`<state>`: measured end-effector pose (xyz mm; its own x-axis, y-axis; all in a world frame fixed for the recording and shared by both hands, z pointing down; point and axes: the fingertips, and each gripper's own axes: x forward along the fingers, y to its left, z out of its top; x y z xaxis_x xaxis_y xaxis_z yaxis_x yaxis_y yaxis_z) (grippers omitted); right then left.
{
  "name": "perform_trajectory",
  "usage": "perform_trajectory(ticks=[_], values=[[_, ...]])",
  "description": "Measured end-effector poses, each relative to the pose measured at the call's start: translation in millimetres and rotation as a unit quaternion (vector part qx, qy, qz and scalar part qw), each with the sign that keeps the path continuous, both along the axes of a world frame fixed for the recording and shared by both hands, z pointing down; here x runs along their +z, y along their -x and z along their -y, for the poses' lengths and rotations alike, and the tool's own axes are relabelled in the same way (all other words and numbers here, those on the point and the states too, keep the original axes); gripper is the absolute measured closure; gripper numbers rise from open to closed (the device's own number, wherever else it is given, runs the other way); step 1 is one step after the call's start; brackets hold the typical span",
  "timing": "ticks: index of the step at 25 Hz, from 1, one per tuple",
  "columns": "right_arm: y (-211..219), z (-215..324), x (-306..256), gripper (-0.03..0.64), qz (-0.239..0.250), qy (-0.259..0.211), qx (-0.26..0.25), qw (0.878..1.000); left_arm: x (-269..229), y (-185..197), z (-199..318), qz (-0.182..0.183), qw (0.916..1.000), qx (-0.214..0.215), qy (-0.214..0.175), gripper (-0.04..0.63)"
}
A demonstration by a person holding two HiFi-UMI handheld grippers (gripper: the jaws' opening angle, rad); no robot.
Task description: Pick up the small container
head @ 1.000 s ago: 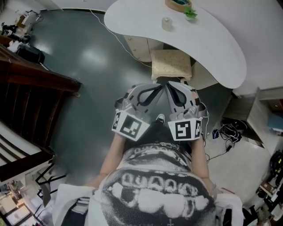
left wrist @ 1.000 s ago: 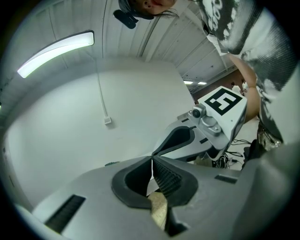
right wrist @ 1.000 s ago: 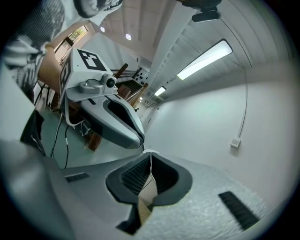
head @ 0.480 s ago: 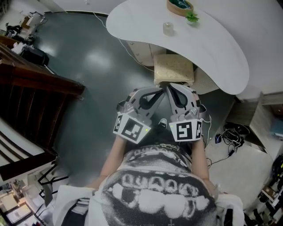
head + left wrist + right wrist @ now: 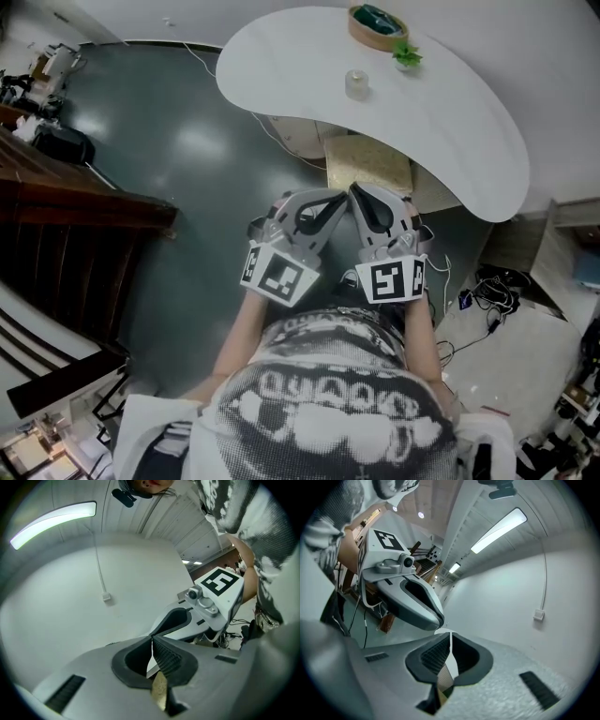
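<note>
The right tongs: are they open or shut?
Shut. In the right gripper view the right tongs meet tip to tip, with nothing between them; the small container sits apart on the white table.

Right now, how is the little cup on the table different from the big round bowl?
The small container is far smaller across than the round bowl. The container looks pale and cloudy; the bowl has a tan rim and dark green inside. The container stands nearer the middle of the white table; the bowl sits by the far edge, beside the little green plant. Both are round and rest on that table.
</note>
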<state>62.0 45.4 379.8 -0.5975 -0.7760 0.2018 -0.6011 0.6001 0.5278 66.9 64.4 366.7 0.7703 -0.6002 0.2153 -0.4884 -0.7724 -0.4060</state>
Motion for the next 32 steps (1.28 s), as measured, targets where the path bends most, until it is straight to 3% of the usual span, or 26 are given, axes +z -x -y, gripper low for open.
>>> perform_trajectory(ticks=[14, 32], values=[[61.1, 123.8, 6.9, 0.598, -0.015, 0.03, 0.044, 0.998, 1.6, 67.8, 123.5, -0.008, 0.999, 0.038, 0.019, 0.589], [92.3, 199.9, 17.3, 0.588, -0.021, 0.042, 0.122, 0.991, 10.5, 107.2, 202.9, -0.015, 0.9939, 0.107, 0.024, 0.589]])
